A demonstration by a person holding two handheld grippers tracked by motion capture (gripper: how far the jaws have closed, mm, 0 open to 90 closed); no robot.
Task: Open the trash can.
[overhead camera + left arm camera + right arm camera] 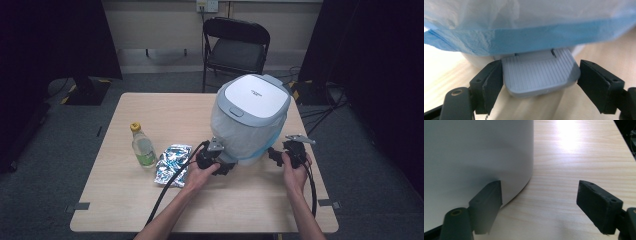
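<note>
A white pedal bin (252, 117) with a grey-rimmed lid (256, 94) stands on the table's right half, lined with a thin white bag (524, 20) that has a blue hem (536, 37). At the bin's front base, my left gripper (226, 163) is low, and in the left gripper view (541, 66) its jaws stand open on either side of the ribbed grey foot pedal (539, 77), close to its edges. My right gripper (274, 154) is at the bin's right base. Seen from the right gripper view (540, 185), it is open, its left jaw against the bin wall (474, 152).
A clear bottle (142, 146) with a yellow cap stands left of centre, a crumpled foil packet (172, 164) lying beside it. The wooden table (150, 200) has bare room at the front and far left. A black folding chair (236, 47) stands beyond the table.
</note>
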